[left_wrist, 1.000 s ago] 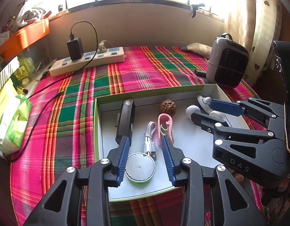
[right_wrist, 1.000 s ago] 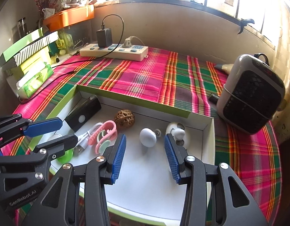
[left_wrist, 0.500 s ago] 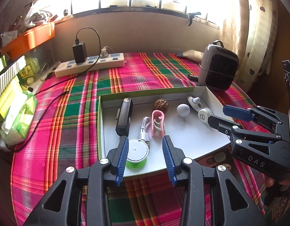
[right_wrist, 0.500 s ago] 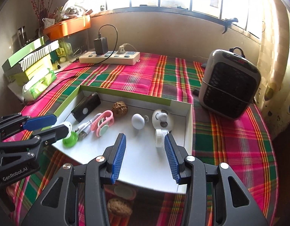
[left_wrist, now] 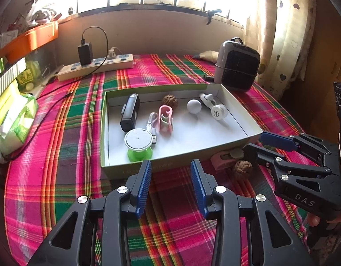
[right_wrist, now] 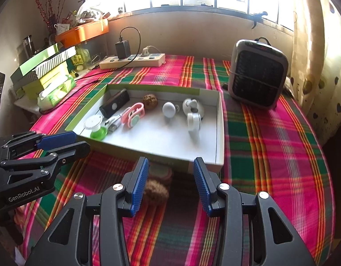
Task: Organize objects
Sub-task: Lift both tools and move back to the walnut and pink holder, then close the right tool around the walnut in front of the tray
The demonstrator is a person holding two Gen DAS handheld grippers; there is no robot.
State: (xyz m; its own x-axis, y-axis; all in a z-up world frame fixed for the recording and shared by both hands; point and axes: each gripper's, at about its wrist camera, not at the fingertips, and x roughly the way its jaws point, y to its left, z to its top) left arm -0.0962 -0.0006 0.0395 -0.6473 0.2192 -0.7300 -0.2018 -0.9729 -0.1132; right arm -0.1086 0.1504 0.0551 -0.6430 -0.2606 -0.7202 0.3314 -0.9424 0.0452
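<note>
Now both hand-held grippers sit well back from the white tray (left_wrist: 241, 119): a second ago their blue pads reached in over its floor, and here the left hand-held gripper (left_wrist: 170, 185) and the right hand-held gripper (right_wrist: 168, 186) hang over the plaid cloth at the desk's near edge, jaws spread wide and holding nothing. The tray, toward the middle of the desk, keeps its row of items unchanged: the black box (left_wrist: 130, 113), the round green-based disc (left_wrist: 138, 143), the white cable (left_wrist: 151, 124), the pink clip (left_wrist: 166, 118), a walnut (left_wrist: 169, 102), the white ball (left_wrist: 194, 106) and the white cap (left_wrist: 218, 112).

The pull-back exposes what the closer views largely hid: a second walnut (left_wrist: 243, 167) and a second pink clip (left_wrist: 223, 157) lie on the cloth just outside the tray's near wall, toward its right corner. In the right wrist view that loose walnut (right_wrist: 156, 190) rests close to the left pad of the right hand-held gripper. I judge these two strays to be the remaining work, and the right hand-held gripper looks better placed to take the walnut first; it is round and may roll if pinched off-centre
</note>
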